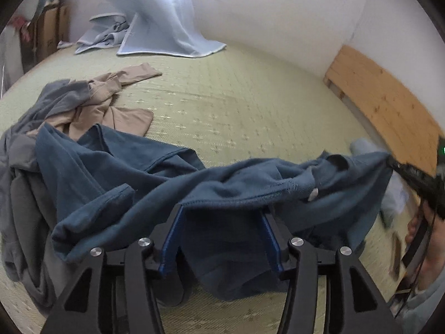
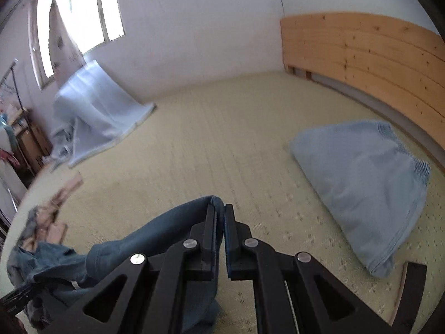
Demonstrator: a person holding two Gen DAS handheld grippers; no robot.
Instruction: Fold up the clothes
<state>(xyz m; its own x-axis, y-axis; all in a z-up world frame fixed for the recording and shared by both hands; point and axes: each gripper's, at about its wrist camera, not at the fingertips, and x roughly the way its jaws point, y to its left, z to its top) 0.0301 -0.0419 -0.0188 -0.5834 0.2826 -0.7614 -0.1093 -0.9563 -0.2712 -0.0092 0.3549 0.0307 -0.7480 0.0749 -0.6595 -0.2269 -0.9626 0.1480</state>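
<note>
Teal cotton fills the lower half of the left wrist view: the blue garment (image 1: 222, 192) we are working on hangs in a sagging band across the green woven mat (image 1: 222, 105), one end bunched against the grey and beige clothes (image 1: 91, 103) still heaped at the left. Our left gripper (image 1: 222, 239) stands about half open, its blue-lined fingers (image 1: 173, 239) apart with cloth draped over and between them; as far as we can see the pads press on nothing. Our right gripper (image 2: 221, 236) is closed tight on a fold of the same garment (image 2: 167, 231) — a rolled edge pokes out just past the tips — and in the left view it shows at the far right, pulling the fabric taut toward the wooden headboard (image 1: 383, 103).

We judge this to be the spreading step: the piece is lifted clear of the pile and not yet laid flat, so no fold has begun. Whether the edge near the left fingers is a hem or a sleeve we cannot quite tell through the blur.

Next we would need the left jaws to find a matching corner or hem, close on it, and draw it away from the right grip so the garment opens out over the bare mat, well apart from the pale blue pillow (image 2: 361, 192).
</note>
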